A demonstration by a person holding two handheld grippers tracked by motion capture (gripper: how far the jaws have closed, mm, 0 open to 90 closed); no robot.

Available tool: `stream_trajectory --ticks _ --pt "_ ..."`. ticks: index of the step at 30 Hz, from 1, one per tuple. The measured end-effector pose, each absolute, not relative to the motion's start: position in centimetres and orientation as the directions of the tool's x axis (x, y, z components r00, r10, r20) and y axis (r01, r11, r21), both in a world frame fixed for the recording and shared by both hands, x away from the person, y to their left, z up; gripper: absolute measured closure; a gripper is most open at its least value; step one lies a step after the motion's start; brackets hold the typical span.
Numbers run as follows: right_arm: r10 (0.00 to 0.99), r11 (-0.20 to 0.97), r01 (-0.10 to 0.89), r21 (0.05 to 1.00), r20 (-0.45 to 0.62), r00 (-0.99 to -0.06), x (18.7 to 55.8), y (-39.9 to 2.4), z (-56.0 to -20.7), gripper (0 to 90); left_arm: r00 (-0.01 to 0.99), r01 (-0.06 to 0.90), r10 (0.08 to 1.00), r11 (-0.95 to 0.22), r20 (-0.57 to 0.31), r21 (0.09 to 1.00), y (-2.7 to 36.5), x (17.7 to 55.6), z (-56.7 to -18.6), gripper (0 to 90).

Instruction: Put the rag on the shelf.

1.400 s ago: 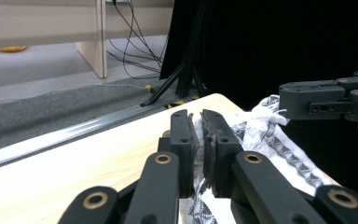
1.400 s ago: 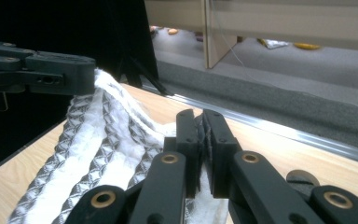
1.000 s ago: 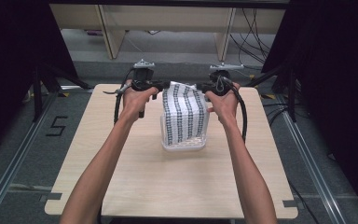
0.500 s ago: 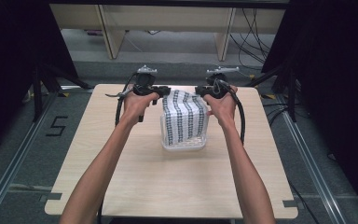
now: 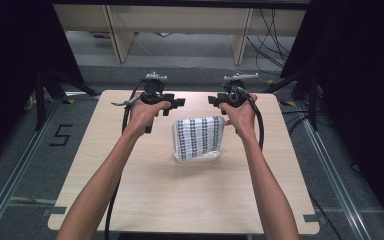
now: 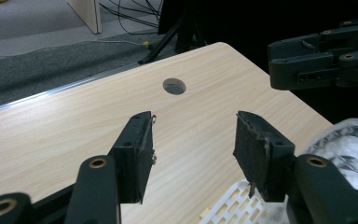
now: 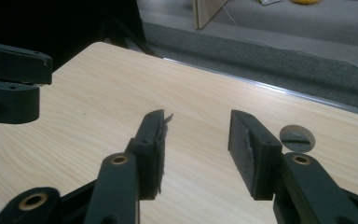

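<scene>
Both hand-held grippers, left [image 5: 174,103] and right [image 5: 215,100], now hover spread and empty near the worktop's [image 5: 130,200] far edge, having released the patterned cloth [image 5: 198,137], which has dropped into the white basket [image 5: 215,156] mid-worktop; placement appears complete.

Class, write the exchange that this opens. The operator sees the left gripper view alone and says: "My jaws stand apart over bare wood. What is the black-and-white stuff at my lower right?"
Observer: A patterned cloth, bundled on a white basket near the middle of the table, by the high view.
Operator: Is the right gripper holding it?
Observer: No. In its own view the right gripper has its jaws apart with nothing between them.
Operator: Where do the hands sit?
Observer: One by each far corner of the cloth. The left gripper and the right one point at each other just beyond the cloth.
</scene>
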State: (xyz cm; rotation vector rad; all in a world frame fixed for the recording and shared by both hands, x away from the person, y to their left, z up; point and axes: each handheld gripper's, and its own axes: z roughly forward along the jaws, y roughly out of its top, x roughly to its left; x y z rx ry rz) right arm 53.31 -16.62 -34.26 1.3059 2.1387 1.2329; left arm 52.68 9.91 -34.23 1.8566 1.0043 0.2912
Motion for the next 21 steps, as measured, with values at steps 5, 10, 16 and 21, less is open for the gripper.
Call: stream_trajectory --ticks 5,10,16,21 --pt "0.847 0.186 0.536 0.823 0.142 -0.512 52.7 -17.2 -33.7 52.0 0.627 0.515 0.746 -0.183 -0.222 0.837 10.5 52.0 -33.9 42.3" --pt "0.844 0.192 0.529 0.826 0.136 -0.519 52.1 -17.7 -33.1 47.6 0.622 0.519 0.742 -0.153 -0.249 0.841 11.5 51.4 -33.7 37.8" --pt "0.839 0.188 0.527 0.829 0.143 -0.524 51.4 -18.3 -32.6 42.6 0.620 0.528 0.747 -0.169 -0.241 0.832 12.6 50.7 -33.9 32.1" --pt "0.833 0.188 0.525 0.830 0.148 -0.533 51.0 -18.6 -32.5 37.7 0.619 0.528 0.746 -0.162 -0.247 0.834 13.2 50.3 -33.8 27.2"
